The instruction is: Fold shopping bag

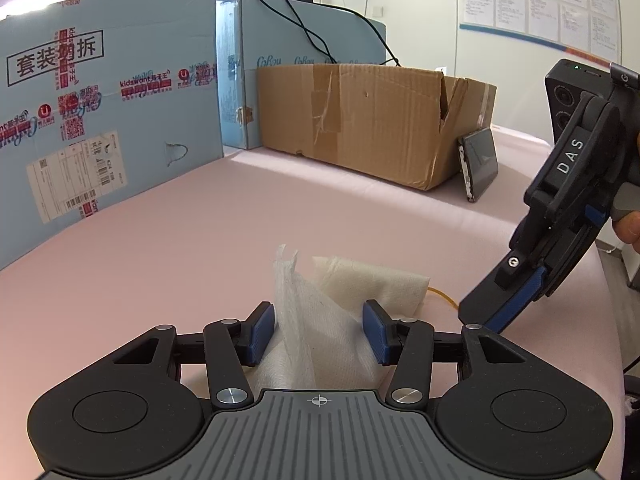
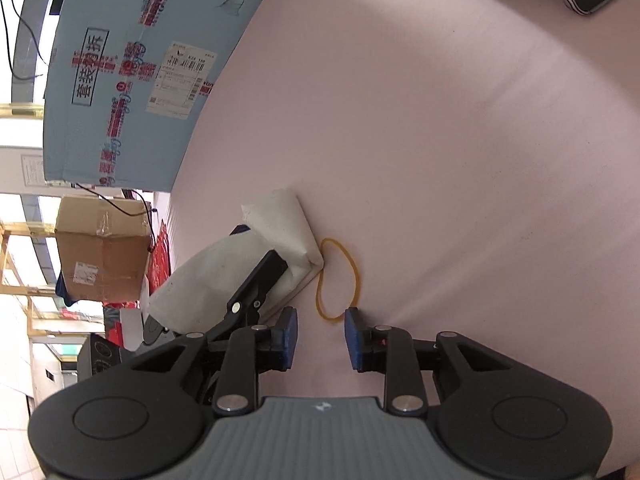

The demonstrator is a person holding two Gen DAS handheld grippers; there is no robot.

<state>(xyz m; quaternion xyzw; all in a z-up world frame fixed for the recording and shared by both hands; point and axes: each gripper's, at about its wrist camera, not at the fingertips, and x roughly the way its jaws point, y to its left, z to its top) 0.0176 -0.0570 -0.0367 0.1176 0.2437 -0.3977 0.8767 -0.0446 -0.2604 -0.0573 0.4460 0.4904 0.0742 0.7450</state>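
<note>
Left tongs [image 1: 319,334] pinch folded bag [image 1: 320,320]; right tongs [image 2: 321,338] parted, empty, rubber band [image 2: 338,278] half hidden behind bag.

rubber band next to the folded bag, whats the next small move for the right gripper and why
Probably ease the right gripper down and close on the rubber band: its near end lies between the open pads, unpinched, while the left gripper straddles the folded bag, ready for binding.

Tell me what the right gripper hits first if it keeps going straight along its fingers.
Most likely the yellow rubber band lying on the pink table: the right gripper points down at its near end, beside the folded bag. Depth is unclear.
</note>
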